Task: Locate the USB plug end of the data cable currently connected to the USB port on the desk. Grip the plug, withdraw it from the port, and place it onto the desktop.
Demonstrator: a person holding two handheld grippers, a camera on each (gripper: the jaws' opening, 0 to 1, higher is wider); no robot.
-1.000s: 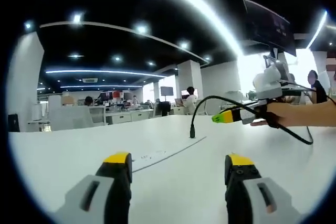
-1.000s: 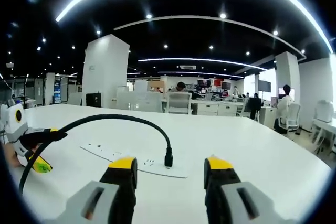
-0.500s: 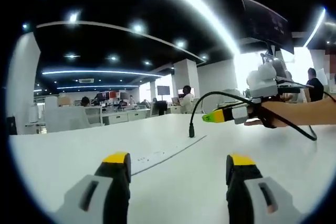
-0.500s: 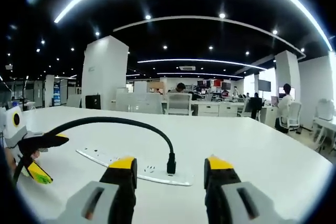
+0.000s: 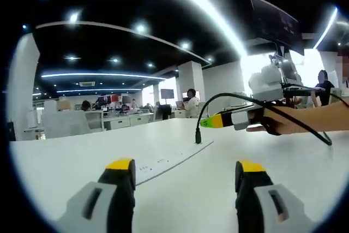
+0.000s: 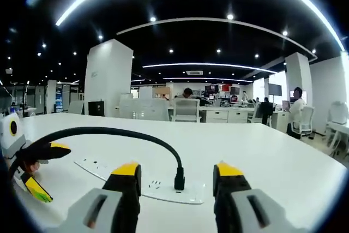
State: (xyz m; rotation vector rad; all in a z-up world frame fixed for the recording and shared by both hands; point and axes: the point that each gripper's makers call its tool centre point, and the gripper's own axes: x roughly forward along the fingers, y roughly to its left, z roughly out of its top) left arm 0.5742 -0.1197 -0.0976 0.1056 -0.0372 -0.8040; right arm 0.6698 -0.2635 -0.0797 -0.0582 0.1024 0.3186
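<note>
1. USB plug (image 6: 179,181): one, black and upright, sitting in the one white power strip (image 6: 163,184) on the desk (image 6: 283,162), its one black cable (image 6: 109,132) arching toward nine o'clock.
2. Right gripper (image 6: 176,174), jaws spread, is nearing it, plug between the tips.
3. Left gripper (image 5: 184,171) is hovering, jaws spread.

No text, label, brand, number or sign can be read in either view. The white power strip (image 6: 143,181) on the desk carries only small dark socket marks, no letters. The screens far behind the strip, in the office, are too small and blurred to read.
</note>
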